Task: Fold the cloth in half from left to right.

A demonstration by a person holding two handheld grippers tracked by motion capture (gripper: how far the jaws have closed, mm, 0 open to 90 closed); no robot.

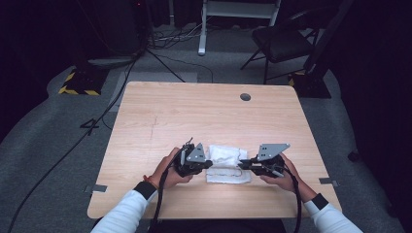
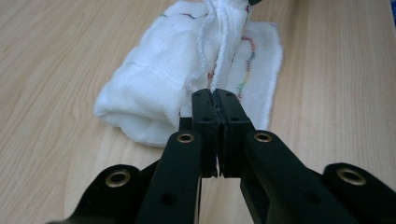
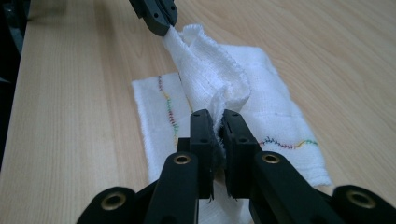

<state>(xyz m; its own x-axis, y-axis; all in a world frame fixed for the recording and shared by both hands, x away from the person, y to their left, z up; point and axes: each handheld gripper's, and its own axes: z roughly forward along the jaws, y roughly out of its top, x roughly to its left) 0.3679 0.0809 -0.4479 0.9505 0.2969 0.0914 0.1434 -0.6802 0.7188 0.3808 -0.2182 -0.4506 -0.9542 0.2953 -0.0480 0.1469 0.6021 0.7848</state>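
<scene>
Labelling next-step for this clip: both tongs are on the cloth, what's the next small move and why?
Probably lift both together and draw them apart. The left tongs and right tongs are each shut on an edge of the white cloth, which hangs bunched between them, most of it on the table.

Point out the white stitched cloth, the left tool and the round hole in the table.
White cloth with coloured stitching [image 1: 224, 154]: high view, its bunched middle.
Left tool [image 2: 216, 100]: left gripper view, tips clamped on the cloth.
Round grey hole [image 1: 245, 97]: high view, its centre.

White cloth [image 3: 261, 88] with rainbow stitching; black tools.
</scene>
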